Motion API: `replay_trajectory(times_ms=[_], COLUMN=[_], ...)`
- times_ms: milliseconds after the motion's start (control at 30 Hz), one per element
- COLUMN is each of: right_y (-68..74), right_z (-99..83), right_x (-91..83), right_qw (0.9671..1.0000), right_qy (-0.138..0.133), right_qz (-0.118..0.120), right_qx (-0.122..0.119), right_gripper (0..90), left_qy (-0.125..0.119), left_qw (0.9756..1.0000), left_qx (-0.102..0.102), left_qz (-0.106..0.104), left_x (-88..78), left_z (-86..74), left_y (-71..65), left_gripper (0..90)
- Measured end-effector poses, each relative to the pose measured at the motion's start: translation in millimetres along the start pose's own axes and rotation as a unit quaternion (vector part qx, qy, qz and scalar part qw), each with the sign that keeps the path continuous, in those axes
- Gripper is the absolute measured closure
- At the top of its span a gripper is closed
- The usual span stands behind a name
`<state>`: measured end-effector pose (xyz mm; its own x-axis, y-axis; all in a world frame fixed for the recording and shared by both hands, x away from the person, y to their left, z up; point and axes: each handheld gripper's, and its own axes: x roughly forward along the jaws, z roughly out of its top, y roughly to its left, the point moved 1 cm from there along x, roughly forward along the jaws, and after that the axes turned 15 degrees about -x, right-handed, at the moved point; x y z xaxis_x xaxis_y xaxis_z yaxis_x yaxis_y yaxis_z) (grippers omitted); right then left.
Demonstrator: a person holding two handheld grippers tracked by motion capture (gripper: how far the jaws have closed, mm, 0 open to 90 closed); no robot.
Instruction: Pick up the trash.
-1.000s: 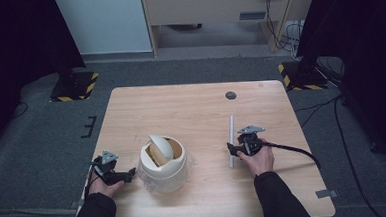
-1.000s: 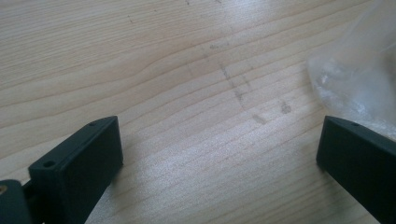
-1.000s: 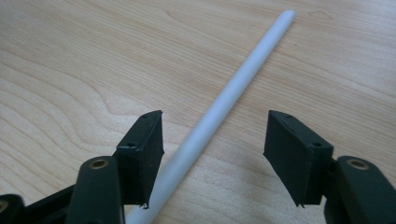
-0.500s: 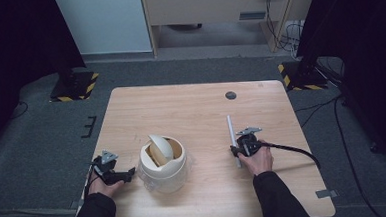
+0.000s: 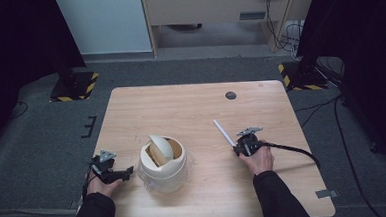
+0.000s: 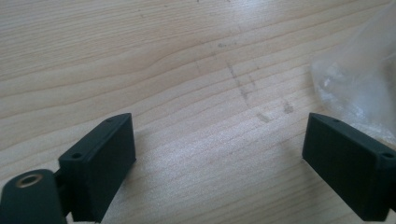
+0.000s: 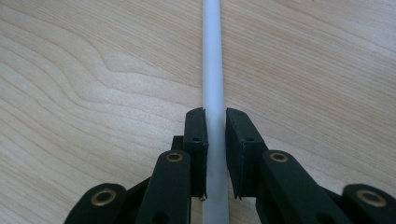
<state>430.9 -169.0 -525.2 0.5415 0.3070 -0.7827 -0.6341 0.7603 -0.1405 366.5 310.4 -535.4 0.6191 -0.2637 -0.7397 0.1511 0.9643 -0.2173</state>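
Note:
A thin white rod (image 5: 224, 132) lies on the wooden table (image 5: 191, 108), angled toward the far left. My right gripper (image 5: 239, 147) grips its near end. In the right gripper view the right gripper (image 7: 215, 140) has just been closing and its pads now press both sides of the rod (image 7: 212, 56). A cream swing-lid bin (image 5: 164, 162) lined with clear plastic stands at the front left. My left gripper (image 5: 126, 172) rests to the left of the bin, pointing at it. The left gripper (image 6: 219, 158) is wide open; its jaws have just been closing slightly, with only bare wood between them.
Crinkled clear plastic (image 6: 359, 84) from the bin's liner lies just past the left gripper's right jaw. A black round grommet (image 5: 231, 95) sits in the table's far right area. A cable (image 5: 293, 151) trails right from the right gripper.
The right gripper's jaws have closed onto the rod's near end. The rod's far end has swung to the left. The left hand has stayed in place.

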Motion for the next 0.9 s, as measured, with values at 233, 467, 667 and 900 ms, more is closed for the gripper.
replay_trajectory(times_ms=[233, 467, 667, 900], right_y=[-5.4, -13.6, -21.6, -23.7], right_z=[5.7, 10.3, 14.1, 21.7], right_x=[-12.1, -27.0, -43.3, -63.3], right_qw=[0.9989, 0.9954, 0.9896, 0.981], right_qy=[-0.043, -0.092, -0.139, -0.191], right_qz=[0.015, 0.014, 0.011, 0.009], right_qx=[0.013, 0.025, 0.033, 0.029], right_gripper=[79.3, 79.2, 79.2, 79.2], left_qy=[-0.002, -0.047, -0.095, -0.154], left_qw=[0.9997, 0.9973, 0.9938, 0.9848], left_qx=[-0.026, -0.055, -0.056, -0.076], left_qz=[0.0, -0.016, -0.016, -0.025], left_x=[-3.3, -12.1, -24.0, -41.6], left_z=[1.8, 9.1, 17.6, 26.7], left_y=[0.7, -1.7, -6.2, -8.3], left_gripper=[12.8, 14.8, 15.6, 16.5])
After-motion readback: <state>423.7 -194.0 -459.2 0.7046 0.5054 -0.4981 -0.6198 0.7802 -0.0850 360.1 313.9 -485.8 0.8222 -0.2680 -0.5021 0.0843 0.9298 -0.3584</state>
